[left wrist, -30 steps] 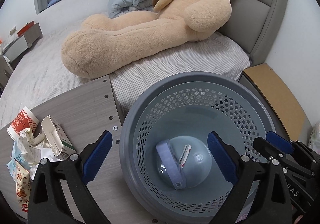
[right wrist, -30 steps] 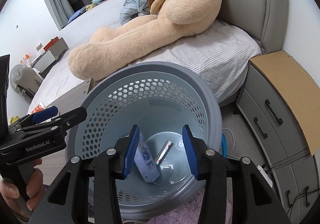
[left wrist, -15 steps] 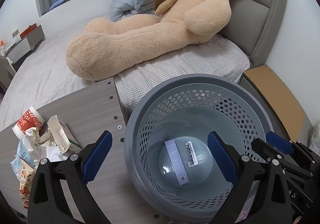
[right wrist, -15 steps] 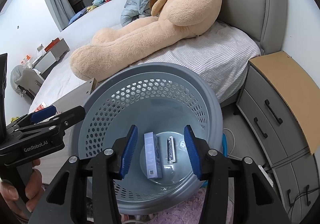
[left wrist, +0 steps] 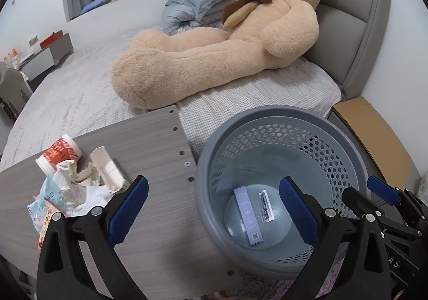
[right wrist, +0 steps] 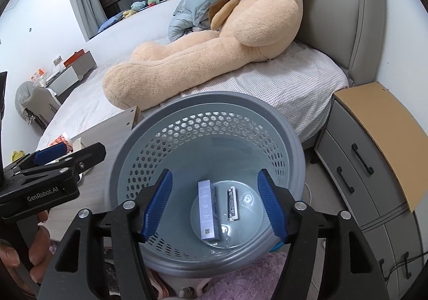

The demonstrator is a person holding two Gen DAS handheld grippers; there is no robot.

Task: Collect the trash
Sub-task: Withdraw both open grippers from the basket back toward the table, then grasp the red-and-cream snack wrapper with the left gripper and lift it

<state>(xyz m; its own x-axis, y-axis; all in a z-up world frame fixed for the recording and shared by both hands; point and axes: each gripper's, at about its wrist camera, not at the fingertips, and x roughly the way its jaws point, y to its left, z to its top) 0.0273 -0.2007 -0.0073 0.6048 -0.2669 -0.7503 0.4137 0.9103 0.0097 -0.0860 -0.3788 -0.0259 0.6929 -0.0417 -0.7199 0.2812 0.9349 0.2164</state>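
Note:
A grey perforated trash basket [left wrist: 347,145] [right wrist: 294,137] stands beside the wooden table [left wrist: 149,139]. A pale blue box [left wrist: 248,215] [right wrist: 208,213] and a small flat packet [left wrist: 265,205] [right wrist: 231,203] lie on its bottom. A pile of trash sits at the table's left: a red-and-white cup [left wrist: 57,153], a white carton [left wrist: 107,167], crumpled paper [left wrist: 72,179] and printed wrappers [left wrist: 45,209]. My left gripper [left wrist: 212,213] is open and empty, straddling the basket's left rim. My right gripper [right wrist: 216,206] is open and empty above the basket.
A bed with a large teddy bear [left wrist: 214,59] lies behind the table and basket. A grey nightstand with a tan top [right wrist: 374,139] stands at the right. A pink rug [right wrist: 240,276] lies under the basket.
The box and packet have settled flat on the basket bottom. The left view has shifted left, showing more of the table. The right gripper has opened wider.

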